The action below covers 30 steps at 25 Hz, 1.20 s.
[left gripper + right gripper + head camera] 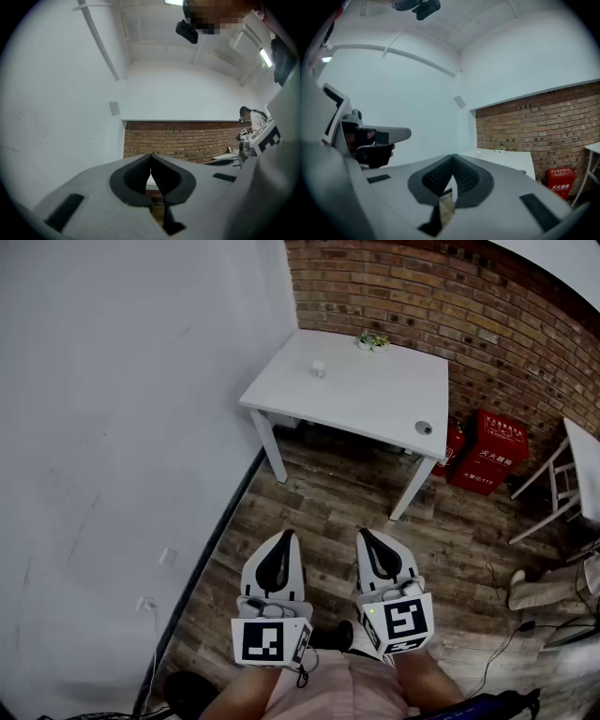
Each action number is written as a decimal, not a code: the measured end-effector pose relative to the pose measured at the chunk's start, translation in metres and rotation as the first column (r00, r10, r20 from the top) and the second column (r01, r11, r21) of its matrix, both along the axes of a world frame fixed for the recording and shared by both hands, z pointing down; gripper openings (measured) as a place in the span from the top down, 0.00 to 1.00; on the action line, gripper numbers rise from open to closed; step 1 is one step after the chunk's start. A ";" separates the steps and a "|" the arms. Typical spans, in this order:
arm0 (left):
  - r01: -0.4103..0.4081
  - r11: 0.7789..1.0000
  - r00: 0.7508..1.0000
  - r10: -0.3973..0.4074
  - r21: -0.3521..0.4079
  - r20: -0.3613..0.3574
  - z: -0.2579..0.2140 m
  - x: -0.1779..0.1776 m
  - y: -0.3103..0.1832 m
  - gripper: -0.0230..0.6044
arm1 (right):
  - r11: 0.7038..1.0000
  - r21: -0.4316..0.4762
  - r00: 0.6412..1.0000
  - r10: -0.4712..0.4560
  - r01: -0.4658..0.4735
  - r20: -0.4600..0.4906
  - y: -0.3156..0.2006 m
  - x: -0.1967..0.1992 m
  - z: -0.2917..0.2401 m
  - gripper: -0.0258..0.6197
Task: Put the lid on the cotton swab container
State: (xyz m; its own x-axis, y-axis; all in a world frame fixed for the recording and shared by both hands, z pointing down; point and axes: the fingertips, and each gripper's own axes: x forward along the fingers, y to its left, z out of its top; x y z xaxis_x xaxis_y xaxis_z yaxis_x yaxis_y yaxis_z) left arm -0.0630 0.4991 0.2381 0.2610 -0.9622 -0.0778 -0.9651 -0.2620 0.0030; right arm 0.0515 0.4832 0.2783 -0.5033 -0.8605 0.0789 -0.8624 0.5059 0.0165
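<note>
Wood-plank flooring (328, 512) ran between a plain white wall (112, 427) and a brick wall (422, 296), with a white table (375, 395) standing in the corner. On the table's far side sat a small pale container (318, 368), too small in every view to show its contents or whether it was covered. A small round disc (424, 427) lay near the table's front right corner; whether it was the lid could not be told. A little potted plant (373, 340) stood at the back edge. Red boxes (487, 451) leaned by the brick wall, and a white chair (553, 484) was cut off at the frame's right edge.

Both tools were held low above the floor, well apart from the table. The left gripper (286, 535) had its jaws pressed together with nothing between them. The right gripper (364, 534) was likewise closed and empty. The container lay far ahead of both, slightly nearer the left one's line.
</note>
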 end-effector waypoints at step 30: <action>0.037 0.999 0.999 -0.038 -0.023 -0.019 0.011 -0.007 -0.066 0.68 | 1.000 0.004 1.000 -0.018 0.018 -0.016 -0.070 0.013 0.007 0.69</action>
